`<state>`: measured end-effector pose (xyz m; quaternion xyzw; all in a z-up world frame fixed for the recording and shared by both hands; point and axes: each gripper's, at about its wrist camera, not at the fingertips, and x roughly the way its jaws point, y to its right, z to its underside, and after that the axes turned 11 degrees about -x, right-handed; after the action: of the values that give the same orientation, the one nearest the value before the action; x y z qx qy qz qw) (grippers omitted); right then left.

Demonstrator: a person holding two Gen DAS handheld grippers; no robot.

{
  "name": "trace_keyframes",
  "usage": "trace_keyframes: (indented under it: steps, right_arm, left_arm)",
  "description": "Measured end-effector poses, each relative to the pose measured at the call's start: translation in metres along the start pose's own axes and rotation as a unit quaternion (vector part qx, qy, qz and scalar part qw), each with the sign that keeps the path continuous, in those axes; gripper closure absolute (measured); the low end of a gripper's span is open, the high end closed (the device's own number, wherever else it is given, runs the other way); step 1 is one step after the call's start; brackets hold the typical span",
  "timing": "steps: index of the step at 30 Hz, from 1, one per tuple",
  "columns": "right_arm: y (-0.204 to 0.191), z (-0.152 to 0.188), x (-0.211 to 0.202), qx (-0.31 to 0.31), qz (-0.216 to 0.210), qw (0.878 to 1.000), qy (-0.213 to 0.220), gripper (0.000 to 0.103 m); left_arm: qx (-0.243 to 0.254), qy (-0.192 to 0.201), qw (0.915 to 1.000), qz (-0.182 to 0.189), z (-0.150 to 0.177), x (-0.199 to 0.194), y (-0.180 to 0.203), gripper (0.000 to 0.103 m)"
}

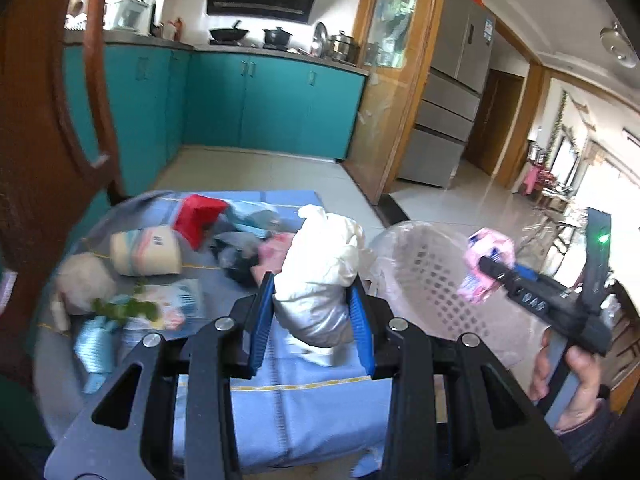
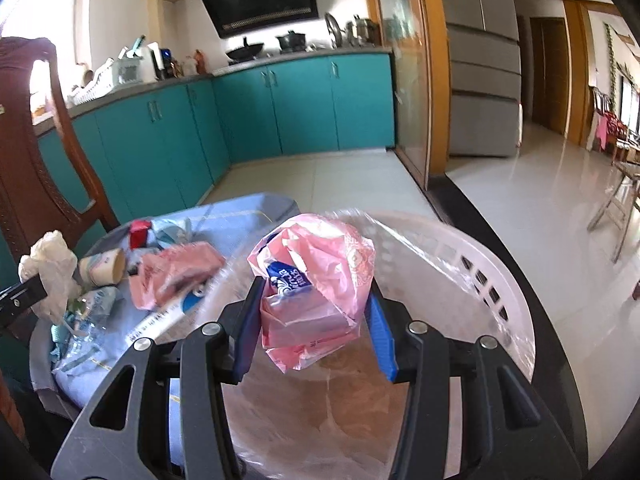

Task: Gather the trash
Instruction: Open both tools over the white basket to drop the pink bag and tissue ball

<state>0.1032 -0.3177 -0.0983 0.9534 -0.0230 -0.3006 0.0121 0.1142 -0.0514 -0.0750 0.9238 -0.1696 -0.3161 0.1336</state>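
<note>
My left gripper (image 1: 312, 310) is shut on a crumpled white plastic bag (image 1: 320, 268) and holds it above the blue cloth of the table (image 1: 304, 404). The white bag also shows at the left of the right wrist view (image 2: 50, 268). My right gripper (image 2: 314, 330) is shut on a crumpled pink plastic bag (image 2: 316, 284) and holds it over the open white bin (image 2: 480, 280), which is lined with clear plastic. In the left wrist view the right gripper (image 1: 486, 266) holds the pink bag (image 1: 486, 248) above the bin (image 1: 436, 276).
On the cloth lie a paper cup (image 1: 146, 252), a red box (image 1: 198, 214), a pink wrapper (image 2: 176, 272), green leaves (image 1: 128, 308), a clear bottle (image 2: 90, 312) and other scraps. A wooden chair (image 2: 36, 152) stands at the left. Teal kitchen cabinets (image 2: 256, 108) are behind.
</note>
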Motion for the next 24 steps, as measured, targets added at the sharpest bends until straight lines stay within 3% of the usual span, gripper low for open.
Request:
trace_keyframes:
  steps: [5,7,9,11,13,15,16,17,18,21,24]
  right_arm:
    - [0.012,0.006,0.009,0.018,-0.006,0.999,-0.031,0.053]
    - [0.018,0.007,0.009,0.035,-0.012,0.999,-0.032,0.046]
    - [0.028,0.007,0.000,0.062,-0.022,0.998,-0.009,0.029]
    - [0.038,0.006,-0.013,0.091,-0.018,0.995,0.023,0.020]
    - [0.048,0.007,-0.022,0.120,-0.017,0.991,0.049,0.019]
    - [0.056,0.008,-0.027,0.142,-0.020,0.988,0.064,0.019]
    - [0.061,0.010,-0.030,0.155,-0.023,0.985,0.070,0.019]
    - [0.062,0.010,-0.030,0.161,-0.024,0.984,0.073,0.019]
    - [0.064,0.011,-0.031,0.166,-0.025,0.983,0.074,0.019]
    - [0.066,0.012,-0.031,0.172,-0.025,0.982,0.076,0.018]
    - [0.066,0.011,-0.034,0.165,-0.036,0.982,0.083,0.018]
  left_arm:
    - [0.020,-0.022,0.9991,0.031,-0.003,0.024,0.036,0.066]
    - [0.032,-0.032,0.9979,0.046,-0.001,0.036,0.054,0.066]
    - [0.039,-0.044,0.9964,0.061,0.002,0.046,0.069,0.066]
    - [0.046,-0.055,0.9945,0.076,0.003,0.057,0.082,0.066]
    - [0.052,-0.066,0.9928,0.085,0.006,0.067,0.093,0.066]
    - [0.061,-0.093,0.9883,0.104,0.011,0.082,0.105,0.060]
    - [0.069,-0.113,0.9846,0.114,0.014,0.091,0.112,0.044]
    - [0.076,-0.124,0.9828,0.114,0.019,0.098,0.116,0.027]
    - [0.080,-0.124,0.9834,0.106,0.022,0.101,0.117,0.023]
    - [0.087,-0.105,0.9886,0.063,0.028,0.100,0.110,0.021]
    - [0.070,-0.054,0.9960,-0.010,0.028,0.079,0.078,0.021]
